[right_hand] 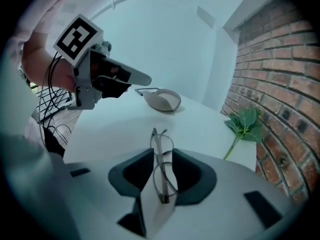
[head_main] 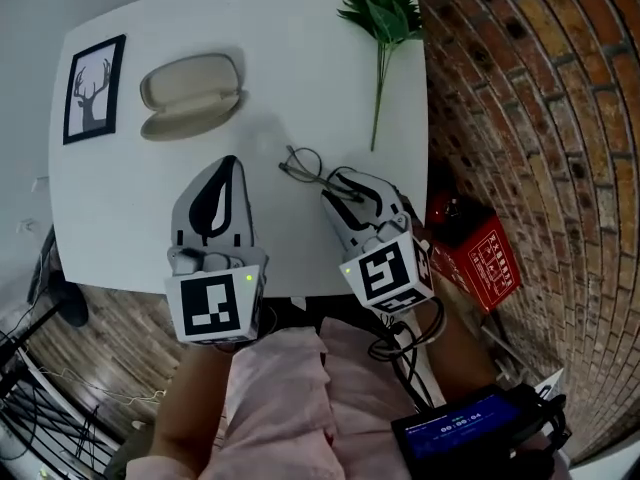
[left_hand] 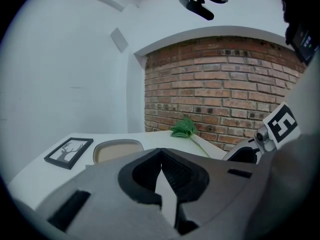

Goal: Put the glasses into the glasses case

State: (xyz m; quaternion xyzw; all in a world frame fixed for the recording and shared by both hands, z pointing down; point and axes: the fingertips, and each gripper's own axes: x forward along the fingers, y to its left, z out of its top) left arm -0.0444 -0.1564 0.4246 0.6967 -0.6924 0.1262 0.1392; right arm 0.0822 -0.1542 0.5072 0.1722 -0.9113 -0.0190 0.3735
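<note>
The thin-rimmed glasses (head_main: 303, 164) are folded and stick out ahead of my right gripper (head_main: 338, 183), which is shut on them above the near middle of the white table (head_main: 300, 78). In the right gripper view the glasses (right_hand: 162, 169) stand on edge between the dark pads (right_hand: 131, 176). The beige glasses case (head_main: 192, 93) lies open at the back left, also visible in the right gripper view (right_hand: 162, 100) and the left gripper view (left_hand: 117, 149). My left gripper (head_main: 228, 163) hovers near the case's front side, its jaws (left_hand: 161, 153) shut with nothing between them.
A framed deer picture (head_main: 94, 88) lies at the table's far left. A green leafy sprig (head_main: 383, 28) lies along the right edge by the brick wall (head_main: 540, 88). A red box (head_main: 480, 253) sits on the floor to the right of the table.
</note>
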